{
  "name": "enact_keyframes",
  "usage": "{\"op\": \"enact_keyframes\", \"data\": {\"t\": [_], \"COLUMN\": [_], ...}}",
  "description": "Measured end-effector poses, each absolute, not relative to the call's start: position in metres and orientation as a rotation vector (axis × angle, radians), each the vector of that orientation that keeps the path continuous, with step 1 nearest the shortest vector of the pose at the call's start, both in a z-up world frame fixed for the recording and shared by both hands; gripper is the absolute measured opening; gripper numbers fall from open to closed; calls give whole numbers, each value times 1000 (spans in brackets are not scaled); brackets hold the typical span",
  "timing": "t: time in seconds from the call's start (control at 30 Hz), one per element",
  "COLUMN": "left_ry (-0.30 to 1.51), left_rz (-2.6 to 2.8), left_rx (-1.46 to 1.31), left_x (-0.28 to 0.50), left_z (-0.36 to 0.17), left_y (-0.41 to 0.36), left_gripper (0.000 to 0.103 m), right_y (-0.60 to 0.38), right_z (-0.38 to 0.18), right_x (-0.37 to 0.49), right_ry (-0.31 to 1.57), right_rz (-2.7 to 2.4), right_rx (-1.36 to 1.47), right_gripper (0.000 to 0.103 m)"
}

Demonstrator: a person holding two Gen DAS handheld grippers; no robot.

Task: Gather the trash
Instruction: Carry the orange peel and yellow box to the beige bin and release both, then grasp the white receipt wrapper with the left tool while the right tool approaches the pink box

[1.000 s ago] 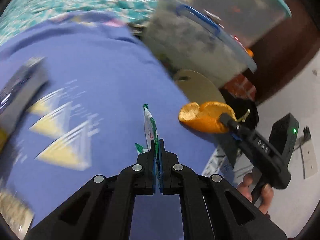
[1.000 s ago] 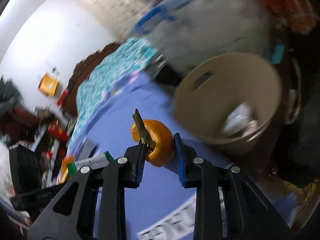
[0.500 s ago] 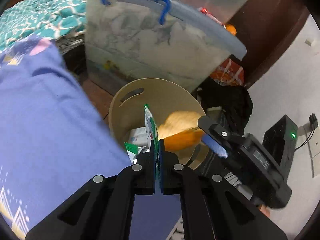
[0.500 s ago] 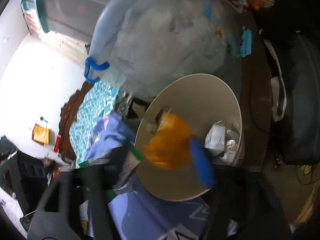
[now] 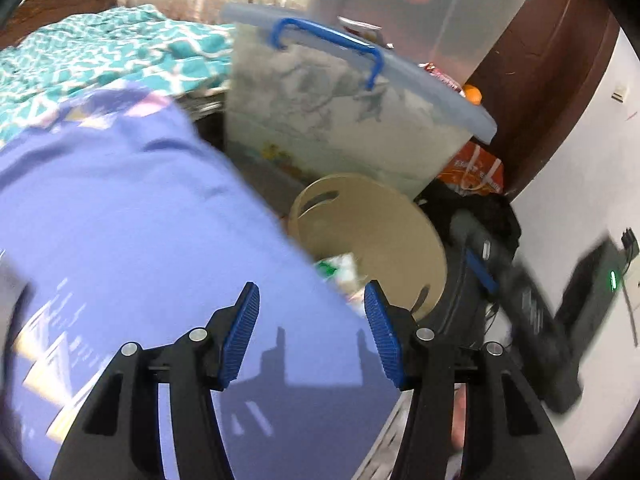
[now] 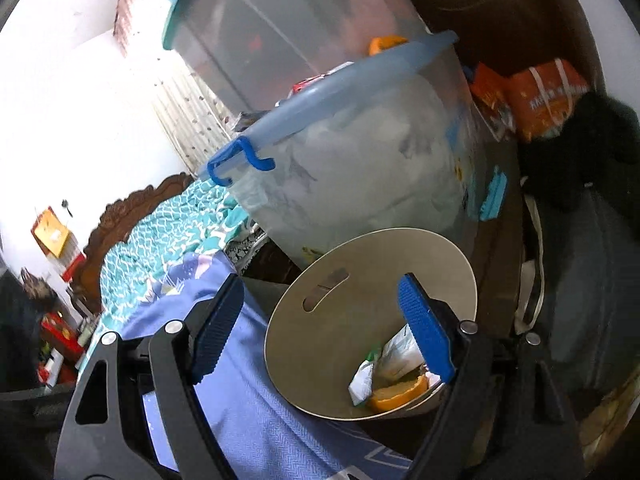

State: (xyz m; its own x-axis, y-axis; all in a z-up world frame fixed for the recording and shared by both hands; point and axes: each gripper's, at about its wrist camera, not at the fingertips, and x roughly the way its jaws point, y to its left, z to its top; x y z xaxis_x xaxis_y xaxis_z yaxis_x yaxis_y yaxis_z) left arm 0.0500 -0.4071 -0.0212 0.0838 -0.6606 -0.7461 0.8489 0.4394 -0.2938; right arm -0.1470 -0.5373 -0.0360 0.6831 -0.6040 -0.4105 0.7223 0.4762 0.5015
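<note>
Nearest us, the left gripper (image 5: 312,316) — jaws opening, nothing between them — and the right gripper (image 6: 320,320), spread wide and empty. Just beyond, at one o'clock, the beige bin (image 6: 400,240) holds the orange peel (image 6: 400,394) and a wrapper (image 6: 400,354). We judge the drop done; we should back both grippers off clear of the rim. The purple bedspread (image 5: 140,220) fills nine o'clock — behind the bin, a lidded storage tub (image 5: 340,120) and teal bedding (image 5: 100,56).

Orange peel (image 6: 400,394) and white-green wrapper (image 6: 394,356) lying together inside upright beige bin (image 6: 360,256)
</note>
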Motion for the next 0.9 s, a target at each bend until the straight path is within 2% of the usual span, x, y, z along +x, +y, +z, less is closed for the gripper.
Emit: {"op": "enact_keyframes", "data": {"t": [0.23, 0.4, 0.53, 0.63, 0.7, 0.73, 0.8, 0.83, 0.9], "left_ry": [985, 972, 1047, 1103, 1092, 1074, 1053, 1037, 1007], "left_rz": [-1009, -803, -655, -638, -652, -642, -641, -638, -635], "left_rx": [228, 193, 13, -110, -127, -114, -86, -60, -7], "left_x": [57, 65, 87, 101, 105, 107, 112, 112, 110], "left_z": [-33, -36, -50, -61, -62, -62, -64, -64, -64], "left_y": [-247, -121, -34, -11, -11, -16, -29, -37, -54], "left_gripper": [49, 51, 52, 52, 58, 65, 69, 74, 76], "right_y": [-532, -532, -515, -477, -443, -416, -397, -379, -352], "right_z": [-36, -35, -42, -45, -41, -38, -37, -36, -35], "right_x": [-145, -129, -114, -77, -44, -17, 1, 18, 51], "right_ry": [204, 283, 332, 402, 459, 514, 552, 587, 644], "right_rz": [-817, -785, -666, -497, -363, -257, -195, -148, -65], "right_rx": [695, 674, 759, 795, 781, 757, 743, 728, 726], "right_gripper": [80, 80, 80, 80, 80, 80, 80, 80, 80]}}
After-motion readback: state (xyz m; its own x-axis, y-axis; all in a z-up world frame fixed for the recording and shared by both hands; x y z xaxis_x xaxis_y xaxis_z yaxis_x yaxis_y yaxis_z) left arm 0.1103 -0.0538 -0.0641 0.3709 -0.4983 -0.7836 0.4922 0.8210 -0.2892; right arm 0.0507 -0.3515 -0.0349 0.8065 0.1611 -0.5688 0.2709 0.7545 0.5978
